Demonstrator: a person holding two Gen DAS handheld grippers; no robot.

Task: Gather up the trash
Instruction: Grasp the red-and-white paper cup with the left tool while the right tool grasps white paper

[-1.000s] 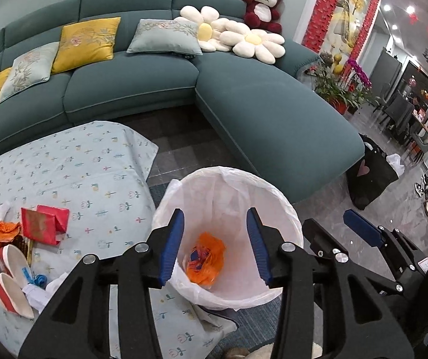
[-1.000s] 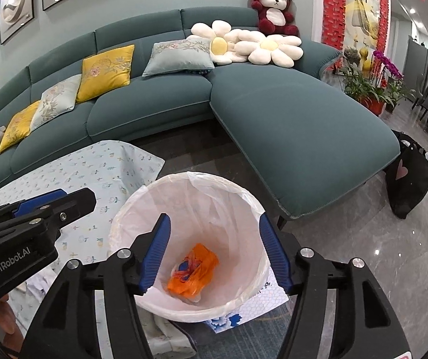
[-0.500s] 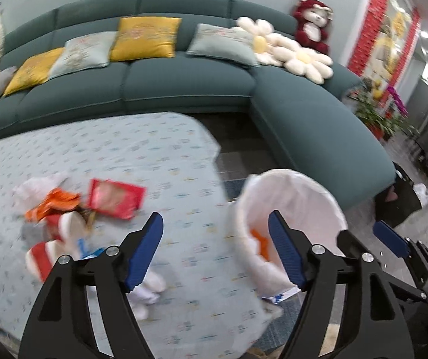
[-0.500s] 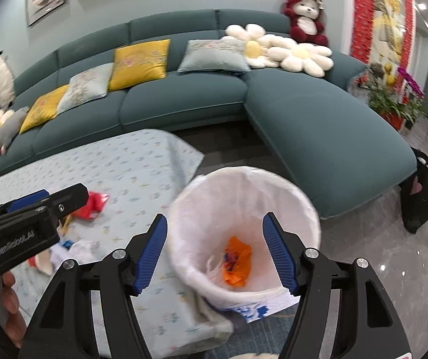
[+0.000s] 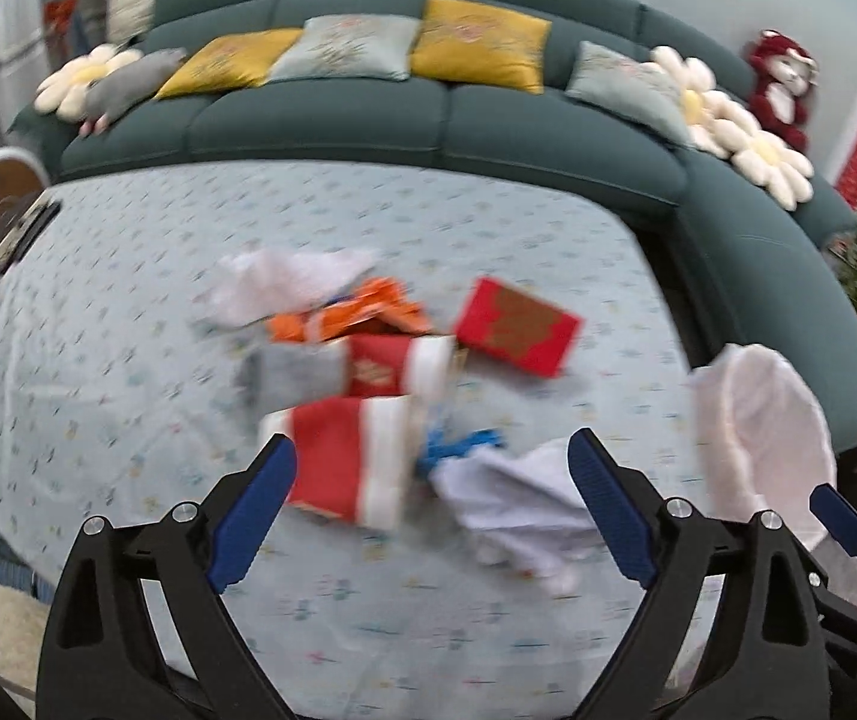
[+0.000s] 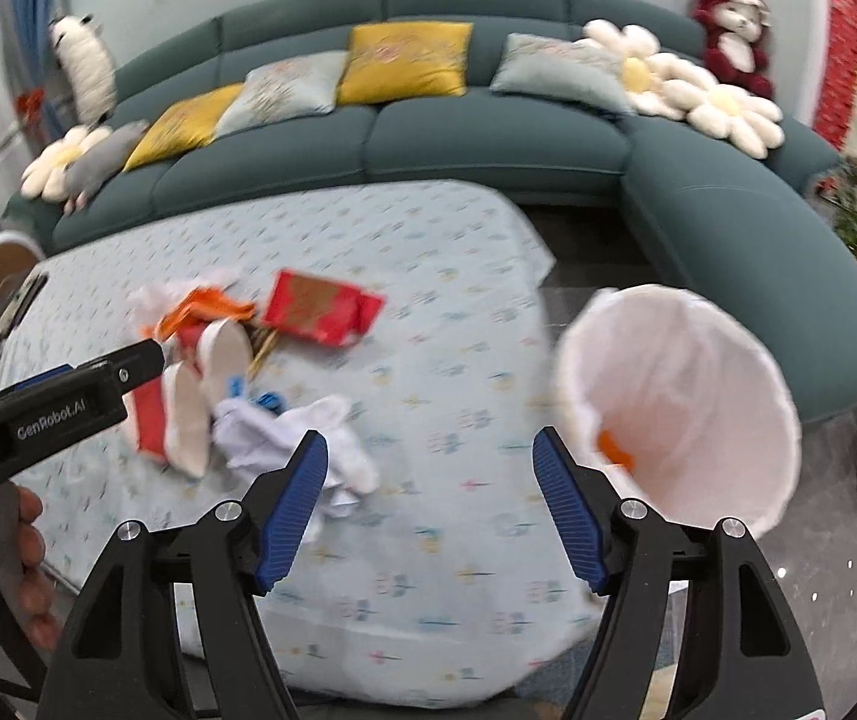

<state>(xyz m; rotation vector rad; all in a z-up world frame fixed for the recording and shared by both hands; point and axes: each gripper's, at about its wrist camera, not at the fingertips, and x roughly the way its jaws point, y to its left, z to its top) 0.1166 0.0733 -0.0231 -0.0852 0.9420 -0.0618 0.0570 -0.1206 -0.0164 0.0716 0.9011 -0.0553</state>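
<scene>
Between the left gripper's (image 5: 431, 510) just-widened, empty fingers lies crumpled white paper (image 5: 506, 504).

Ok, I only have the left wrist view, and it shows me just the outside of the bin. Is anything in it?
Observer: Yes. The right wrist view looks into the bin, and an orange scrap lies low inside it.
Operator: And my right tool?
Observer: The right tool is open. Its jaws have just been opening, with nothing between them, and it is over the tablecloth.
Operator: Which piece of trash is nearest to it?
Observer: The crumpled white paper, right by the tool's finger on the side away from the bin.
</scene>
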